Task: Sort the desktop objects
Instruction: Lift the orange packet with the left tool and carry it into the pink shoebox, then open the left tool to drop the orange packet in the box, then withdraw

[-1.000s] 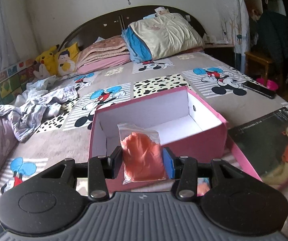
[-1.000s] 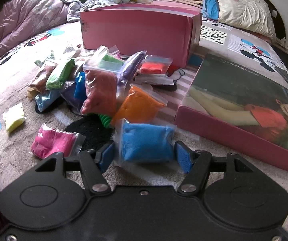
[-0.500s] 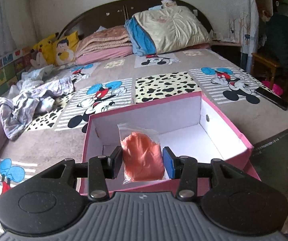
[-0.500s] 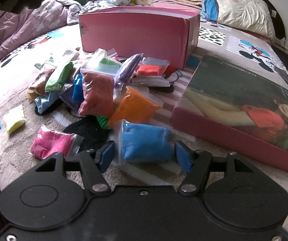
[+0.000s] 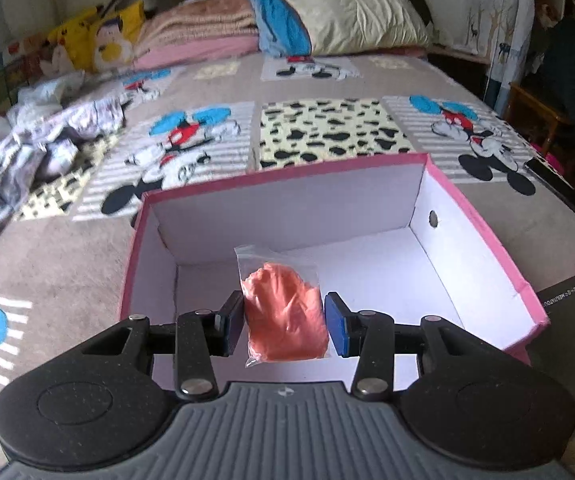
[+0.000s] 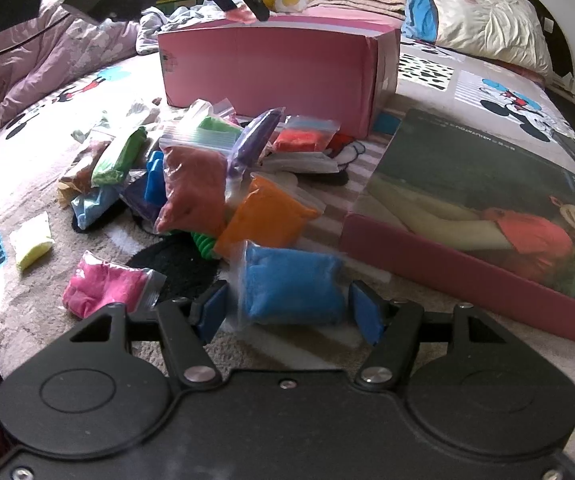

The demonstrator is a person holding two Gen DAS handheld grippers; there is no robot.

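salmon clay bag (image 5: 285, 312) is pinched by the left gripper (image 5: 284, 322) over the pink box (image 5: 483, 232), while the right gripper (image 6: 289, 306) fingers stand apart around a blue bag (image 6: 293, 288).

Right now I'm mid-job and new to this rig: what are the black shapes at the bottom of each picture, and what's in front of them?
Each black shape is a hand-held claw with a camera looking along its fingers. The left claw holds a salmon clay bag over the open pink box, which looks empty inside. The right claw brackets a blue clay bag lying on the bed; its pads look slightly apart from it. Behind are more coloured bags, and the box lid is beside them.
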